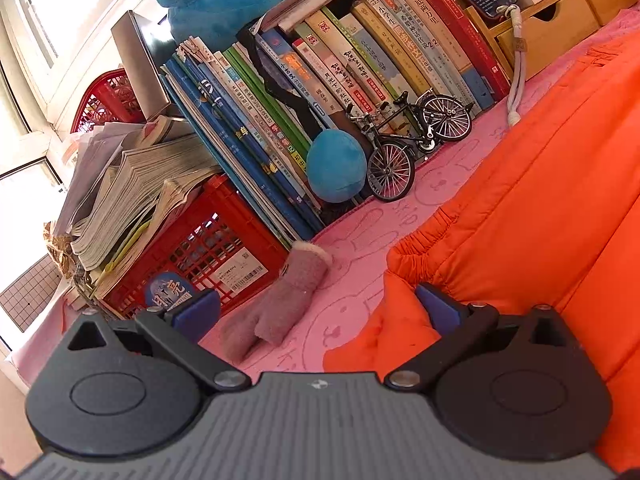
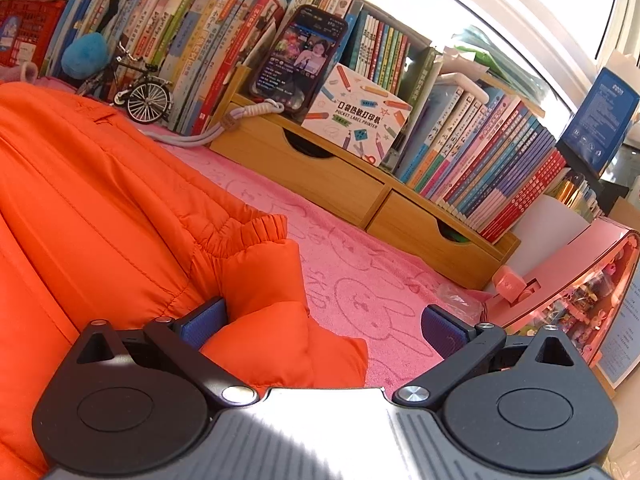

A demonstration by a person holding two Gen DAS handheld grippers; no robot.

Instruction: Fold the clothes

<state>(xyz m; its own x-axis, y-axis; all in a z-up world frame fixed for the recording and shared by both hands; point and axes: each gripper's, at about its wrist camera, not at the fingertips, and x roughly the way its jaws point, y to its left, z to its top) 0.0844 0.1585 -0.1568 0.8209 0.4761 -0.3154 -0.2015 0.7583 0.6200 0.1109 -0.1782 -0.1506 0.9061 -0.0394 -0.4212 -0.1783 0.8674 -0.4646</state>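
The orange padded garment [image 1: 540, 184] lay spread over the pink rabbit-print cloth [image 1: 360, 280] that covered the surface, its elastic-gathered cuffs turned toward both cameras. The left gripper [image 1: 318, 306] had its jaws wide apart: one blue pad [image 1: 438, 308] was pressed against the bunched cuff, the other pad hung clear over the cloth, so nothing was clamped. The right gripper [image 2: 324, 320] was likewise spread, with one pad [image 2: 206, 320] tucked against the folded cuff and the other above bare cloth.

Only the left view showed a mauve fuzzy glove [image 1: 276, 308] lying on the cloth just beside the garment, and a red plastic crate [image 1: 208, 256] near it with a slumped stack of magazines [image 1: 132, 196] on top; what lay inside the crate could not be made out. A blue plush toy [image 1: 336, 164] and a small model bicycle [image 1: 416, 140] stood before a row of leaning books [image 1: 320, 92].

Only the right view showed a wooden two-drawer organiser [image 2: 340, 184] along the back of the surface. Both drawers were pushed in; something green showed through the notch of the right-hand one. On top of it a phone [image 2: 300, 56] with a lit screen leaned against more books, beside a label-printer box [image 2: 356, 116], and a white cord [image 2: 224, 124] trailed from it. A pink display case [image 2: 580, 280] stood at the far right, holding small figures.
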